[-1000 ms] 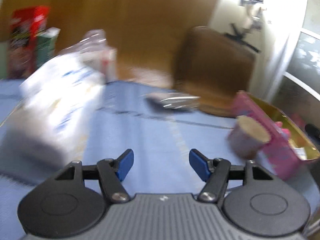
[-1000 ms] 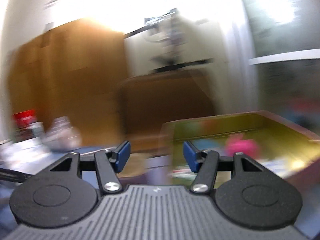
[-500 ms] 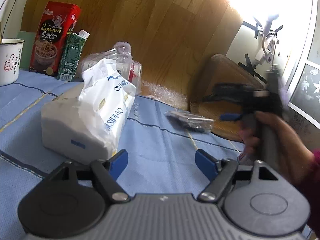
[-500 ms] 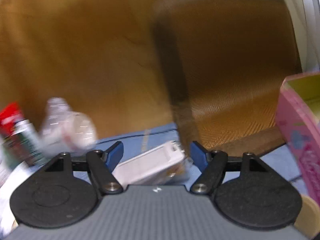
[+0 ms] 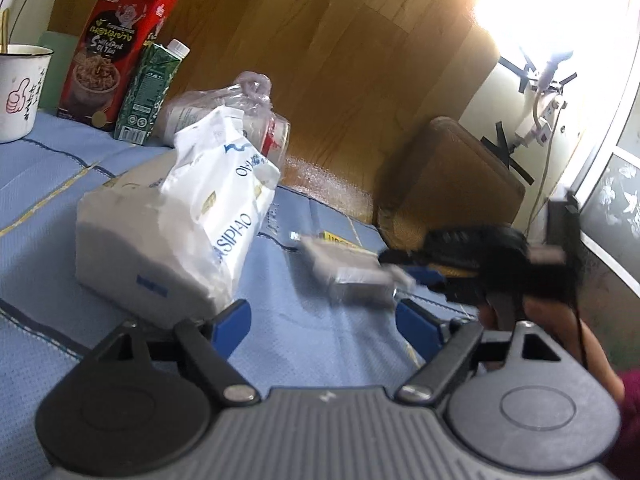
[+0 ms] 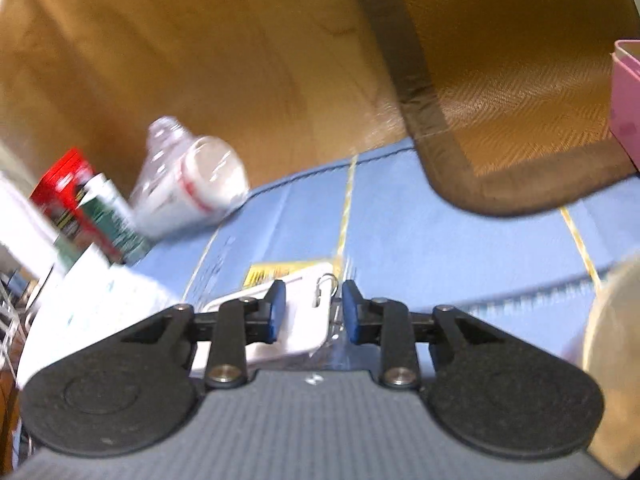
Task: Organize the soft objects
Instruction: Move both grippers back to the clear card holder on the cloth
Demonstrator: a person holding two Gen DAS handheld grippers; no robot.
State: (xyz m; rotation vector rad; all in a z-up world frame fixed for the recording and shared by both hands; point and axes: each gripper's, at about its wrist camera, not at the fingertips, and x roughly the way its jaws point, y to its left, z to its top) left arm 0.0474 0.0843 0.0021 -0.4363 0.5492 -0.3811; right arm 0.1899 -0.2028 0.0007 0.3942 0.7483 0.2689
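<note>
Right gripper has dropped onto the flat wrapped packet, jaws narrowed around it, grasp step, needs lifting next; left gripper spread, idle.

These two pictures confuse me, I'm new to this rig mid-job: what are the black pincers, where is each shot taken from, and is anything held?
No robot: a person holds a two-finger gripper in each hand, each with a camera looking along its fingers. In the left view, the left gripper is open and empty over the blue cloth, near a white tissue pack. Behind stand a mug, a red tin and a green carton. The right gripper shows there too, blurred. In its own view, its fingers straddle a flat white packet; a firm grip can't be confirmed.
</note>
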